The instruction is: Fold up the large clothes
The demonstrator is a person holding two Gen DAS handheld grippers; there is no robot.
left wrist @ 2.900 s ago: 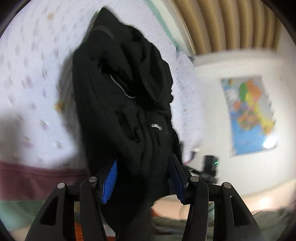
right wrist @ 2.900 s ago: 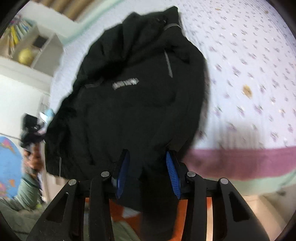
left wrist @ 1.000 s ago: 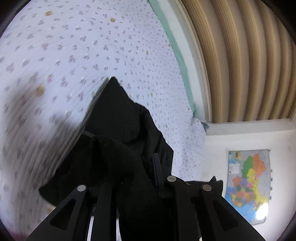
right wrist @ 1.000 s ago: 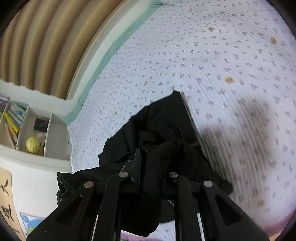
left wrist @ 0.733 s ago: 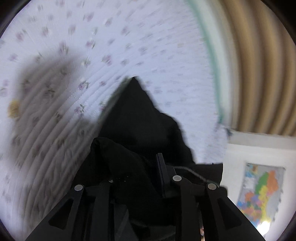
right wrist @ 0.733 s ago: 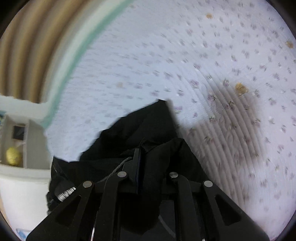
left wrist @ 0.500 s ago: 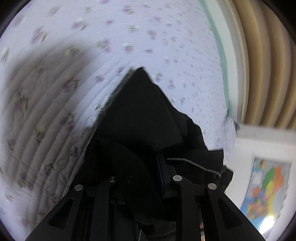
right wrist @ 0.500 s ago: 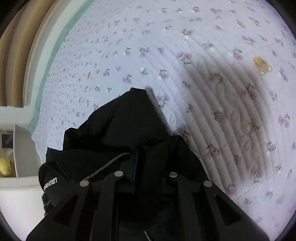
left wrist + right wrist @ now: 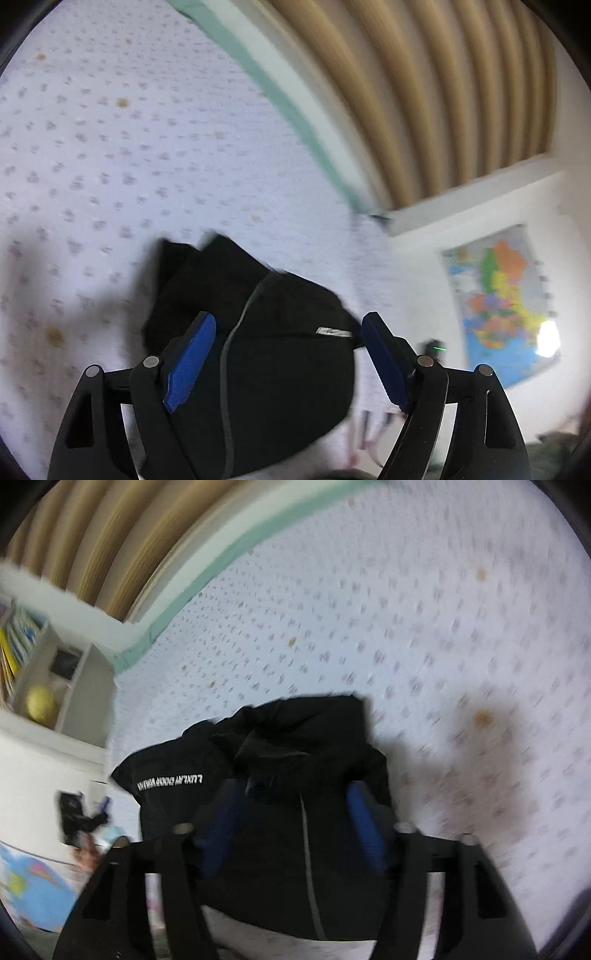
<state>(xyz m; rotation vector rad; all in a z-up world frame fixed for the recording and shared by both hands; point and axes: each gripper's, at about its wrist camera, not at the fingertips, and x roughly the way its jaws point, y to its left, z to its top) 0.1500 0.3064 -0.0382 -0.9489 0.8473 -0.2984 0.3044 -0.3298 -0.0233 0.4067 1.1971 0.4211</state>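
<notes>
A black jacket (image 9: 266,362) lies in a folded bundle on the white flowered bedspread (image 9: 110,147). It has a thin grey line down it and small white lettering (image 9: 170,781). My left gripper (image 9: 286,360) is open, its blue pads wide apart above the bundle and not holding it. My right gripper (image 9: 293,830) is open too, its blue pads apart over the near part of the same jacket (image 9: 295,775). Both views are blurred by motion.
The bed's far edge has a green border (image 9: 295,96) against tan curtains (image 9: 424,92). A coloured map (image 9: 502,306) hangs on the white wall. A shelf with books and a yellow ball (image 9: 40,703) stands at the left of the right wrist view.
Both grippers were shut on the black jacket and lowered it onto the bed. They have now opened, let it go and drawn back. The jacket rests in a bundle.
</notes>
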